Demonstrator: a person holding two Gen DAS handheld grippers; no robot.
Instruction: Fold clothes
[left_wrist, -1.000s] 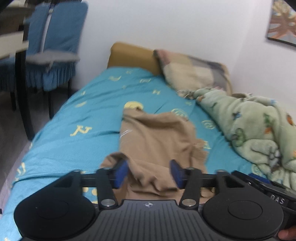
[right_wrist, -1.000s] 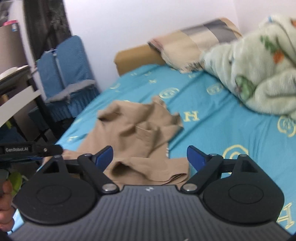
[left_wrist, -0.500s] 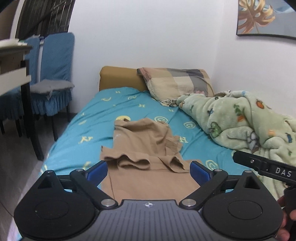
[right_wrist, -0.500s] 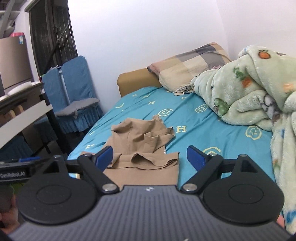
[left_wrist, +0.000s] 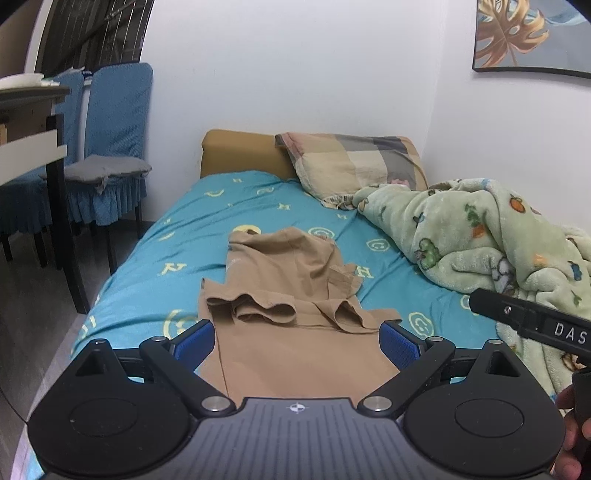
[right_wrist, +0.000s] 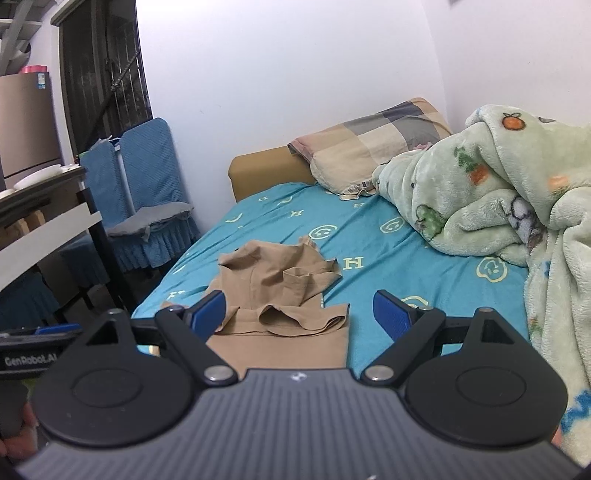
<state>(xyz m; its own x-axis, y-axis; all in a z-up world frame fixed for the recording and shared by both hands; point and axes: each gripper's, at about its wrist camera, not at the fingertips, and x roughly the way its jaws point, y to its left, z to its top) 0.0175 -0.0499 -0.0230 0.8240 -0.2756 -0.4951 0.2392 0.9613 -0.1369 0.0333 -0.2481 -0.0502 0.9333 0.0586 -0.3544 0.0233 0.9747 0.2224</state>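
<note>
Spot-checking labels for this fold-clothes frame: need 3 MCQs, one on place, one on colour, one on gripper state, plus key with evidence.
1. Where does the tan garment lie?
A. on the blue chair
B. on the teal bedsheet, nearer the foot end than the pillow
C. on top of the green blanket

2. What colour are the pads of the gripper fingers?
A. blue
B. red
C. white

3. How do the left gripper and right gripper stand?
A. both shut on the garment
B. left shut, right open
C. both open, holding nothing

Key:
1 B, the cloth lies crumpled on the sheet, apart from the plaid pillow and the blanket.
2 A, blue pads show on both tools.
3 C, a wide gap shows between each pair of fingers, with the cloth lying beyond.
</note>
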